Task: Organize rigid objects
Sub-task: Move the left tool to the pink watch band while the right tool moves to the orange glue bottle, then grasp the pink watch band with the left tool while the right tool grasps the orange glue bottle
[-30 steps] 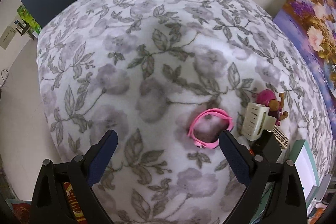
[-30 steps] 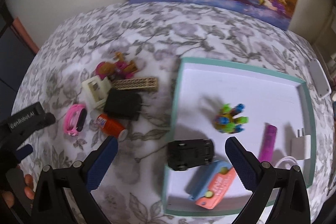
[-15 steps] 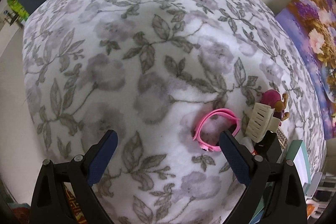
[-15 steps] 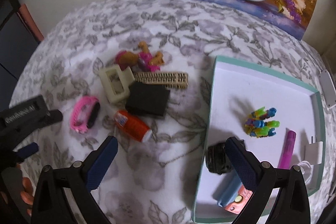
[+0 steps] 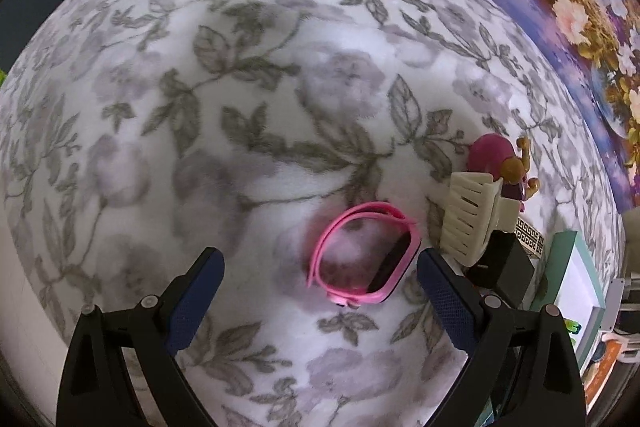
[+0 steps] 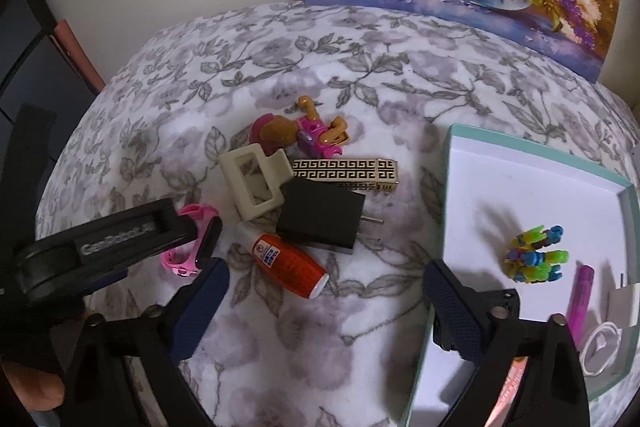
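Left tool (image 5: 320, 291) dropped closer over pink watch (image 5: 366, 253); right tool (image 6: 326, 291) slid from tray (image 6: 532, 163) toward clutter, jaws just been narrowing, nothing between them.

Landmark: pink watch, on floral bedspread (image 5: 240, 67).
- Left tool: wide open, empty, pointing steeply down, watch just ahead, nearer right finger.
- Just beyond watch: cream clip (image 5: 472, 215), black adapter (image 6: 320, 219), orange bottle (image 6: 290, 263).
- Farther: doll (image 6: 304, 131), tray.

Step, as judged: approach to grasp watch. Next: centre, lower, close across band.
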The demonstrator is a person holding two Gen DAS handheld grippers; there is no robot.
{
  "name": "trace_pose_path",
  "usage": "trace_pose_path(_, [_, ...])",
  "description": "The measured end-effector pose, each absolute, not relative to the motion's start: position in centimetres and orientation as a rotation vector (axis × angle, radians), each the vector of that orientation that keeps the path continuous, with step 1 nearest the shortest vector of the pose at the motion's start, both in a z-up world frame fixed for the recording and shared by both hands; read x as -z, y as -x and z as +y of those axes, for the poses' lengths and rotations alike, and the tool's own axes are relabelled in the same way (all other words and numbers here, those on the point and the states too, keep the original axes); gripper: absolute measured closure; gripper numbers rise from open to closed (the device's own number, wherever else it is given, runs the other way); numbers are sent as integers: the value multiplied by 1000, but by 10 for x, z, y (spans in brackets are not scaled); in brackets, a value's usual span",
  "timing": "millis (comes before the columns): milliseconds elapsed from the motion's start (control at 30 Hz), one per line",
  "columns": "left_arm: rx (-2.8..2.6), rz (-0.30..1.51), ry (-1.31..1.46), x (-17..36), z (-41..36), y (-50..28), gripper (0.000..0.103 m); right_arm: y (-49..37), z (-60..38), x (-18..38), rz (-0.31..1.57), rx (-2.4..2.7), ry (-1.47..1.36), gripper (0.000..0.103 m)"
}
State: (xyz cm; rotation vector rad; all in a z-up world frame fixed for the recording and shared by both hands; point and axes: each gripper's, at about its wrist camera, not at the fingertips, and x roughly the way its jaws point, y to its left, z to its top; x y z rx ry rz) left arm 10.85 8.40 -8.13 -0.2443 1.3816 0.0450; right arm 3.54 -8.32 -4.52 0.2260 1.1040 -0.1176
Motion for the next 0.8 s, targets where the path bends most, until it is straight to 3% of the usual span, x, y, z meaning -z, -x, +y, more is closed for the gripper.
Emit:
trace_pose_path(400, [49, 1399, 173, 99, 60, -126, 9, -45, -70, 64, 1144, 90, -183, 32])
trace_pose_path(633, [51, 1386, 119, 97, 53, -121, 24, -49, -61, 73, 1165, 51, -162, 43])
trace_pose_path(800, [79, 1381, 122, 94, 47, -120, 39, -52, -54, 78, 1180, 15, -137, 58])
